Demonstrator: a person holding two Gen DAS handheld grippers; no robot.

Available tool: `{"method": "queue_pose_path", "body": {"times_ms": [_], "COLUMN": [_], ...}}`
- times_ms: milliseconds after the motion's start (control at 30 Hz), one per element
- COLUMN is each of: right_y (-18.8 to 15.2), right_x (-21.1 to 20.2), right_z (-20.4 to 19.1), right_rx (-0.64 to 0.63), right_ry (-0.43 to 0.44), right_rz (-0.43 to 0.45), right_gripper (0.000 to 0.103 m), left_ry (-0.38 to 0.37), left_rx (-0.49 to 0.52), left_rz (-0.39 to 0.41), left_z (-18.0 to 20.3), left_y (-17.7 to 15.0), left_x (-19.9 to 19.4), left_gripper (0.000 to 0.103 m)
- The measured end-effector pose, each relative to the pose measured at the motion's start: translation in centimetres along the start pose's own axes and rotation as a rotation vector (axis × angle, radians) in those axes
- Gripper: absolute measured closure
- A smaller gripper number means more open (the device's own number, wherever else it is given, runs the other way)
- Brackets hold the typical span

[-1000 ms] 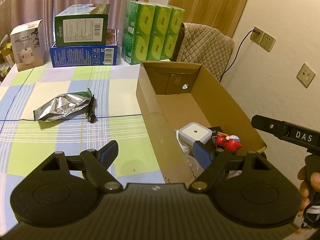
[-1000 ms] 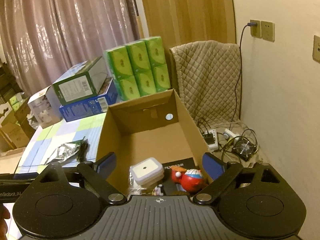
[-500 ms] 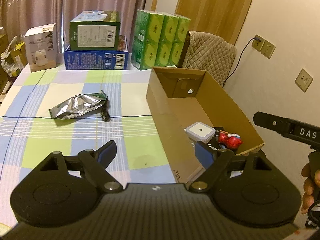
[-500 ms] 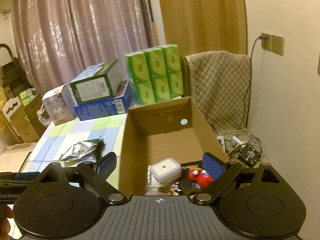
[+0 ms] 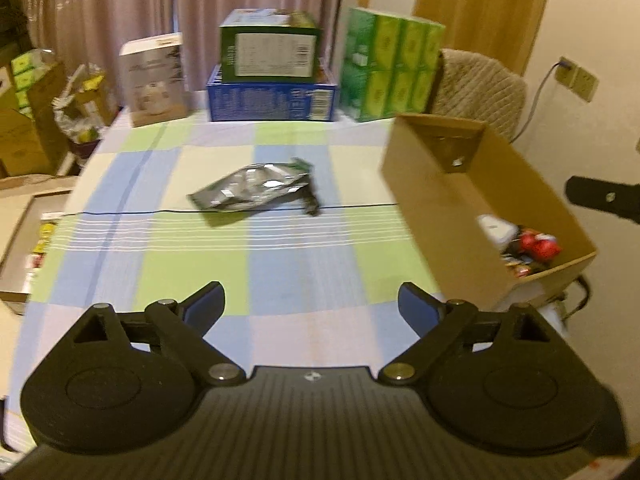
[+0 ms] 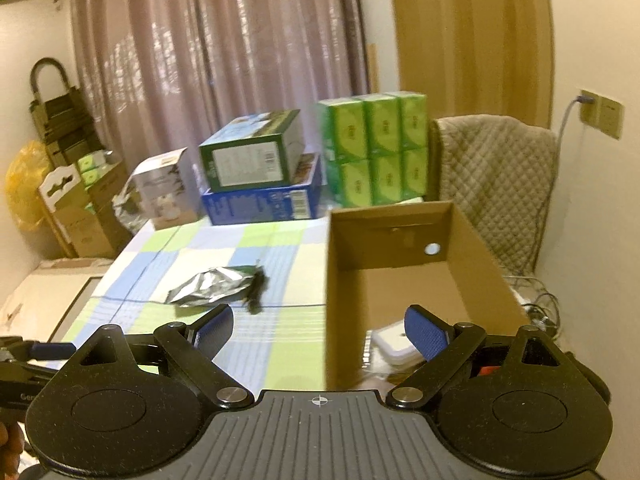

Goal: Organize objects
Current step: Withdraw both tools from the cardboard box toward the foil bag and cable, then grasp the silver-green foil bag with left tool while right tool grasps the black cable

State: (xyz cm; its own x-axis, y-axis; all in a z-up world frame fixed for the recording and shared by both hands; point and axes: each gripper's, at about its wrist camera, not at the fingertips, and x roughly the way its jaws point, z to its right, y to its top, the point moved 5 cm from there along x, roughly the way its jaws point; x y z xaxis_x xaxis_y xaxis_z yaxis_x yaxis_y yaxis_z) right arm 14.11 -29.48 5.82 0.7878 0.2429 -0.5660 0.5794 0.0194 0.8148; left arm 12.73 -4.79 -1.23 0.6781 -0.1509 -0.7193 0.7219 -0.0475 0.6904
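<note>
Both frames are pretty motion-blurred, so hardly any print is legible. The only writing I can half make out is "Gen" on the black body of the other tool at the bottom-left edge of the right wrist view; barcodes and white label panels show on the stacked boxes, but the text is mush.

The left hand-held gripper (image 5: 311, 307) is spread wide with nothing between its blue pads, hovering over the checked green, blue and white cloth on the counter (image 5: 280, 264). The right hand-held gripper (image 6: 319, 330) is just as wide apart and empty, sitting over the near wall of the open brown cardboard box (image 6: 348, 280).

Counts: one crumpled silver foil pouch (image 5: 250, 190) lying flat mid-counter, with one small black item (image 5: 310, 202) touching its right end. I can't tell what that is. In the cardboard box (image 5: 440, 208), which stands on the counter's right edge, there's one white square lidded container (image 6: 394, 340) and one red toy (image 5: 538, 242), plus some dark stuff I can't sort out.

Along the far edge there's one dark green carton (image 5: 270, 46) stacked on one blue carton (image 5: 272, 98), one white carton with a picture (image 5: 154, 78) to the left, and a block of bright green packs (image 6: 372, 152), six faces showing, three over three.
</note>
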Motion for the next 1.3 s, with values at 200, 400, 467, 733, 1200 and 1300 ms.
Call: {"method": "queue_pose_path", "body": {"times_ms": [200,400,467,733,1200,1300], "right_y": [0.1,0.0,-0.2,-0.9,-2.1,-2.7], "right_x": [2.1,5.0,6.2,12.7,25.4,27.2], "right_z": [-2.5,-4.6,-5.4,-7.5,-6.6,-6.2], "right_rx": [-0.041,-0.073,-0.081,-0.099,-0.074,-0.073], "right_ry": [0.033,0.06,0.072,0.108,0.089,0.083], "right_rz": [-0.021,-0.049,-0.06,-0.123,-0.239,-0.261], "right_gripper": [0.013,0.013,0.013,0.013,0.039,0.047], "left_ry": [0.092,0.101,0.093,0.051,-0.078,-0.096], "left_rx": [0.056,0.114,0.133,0.194,0.41,0.453], "left_rz": [0.004,-0.012,-0.021,-0.076,-0.126,-0.14], "left_z": [-3.8,-6.2,-6.8,-9.4,-8.7,-8.1], "left_y": [0.3,2.0,2.7,5.2,9.5,10.2], "left_x": [0.5,2.0,2.8,8.2,20.0,22.4], "left_gripper": [0.001,0.001,0.001,0.001,0.002,0.004]}}
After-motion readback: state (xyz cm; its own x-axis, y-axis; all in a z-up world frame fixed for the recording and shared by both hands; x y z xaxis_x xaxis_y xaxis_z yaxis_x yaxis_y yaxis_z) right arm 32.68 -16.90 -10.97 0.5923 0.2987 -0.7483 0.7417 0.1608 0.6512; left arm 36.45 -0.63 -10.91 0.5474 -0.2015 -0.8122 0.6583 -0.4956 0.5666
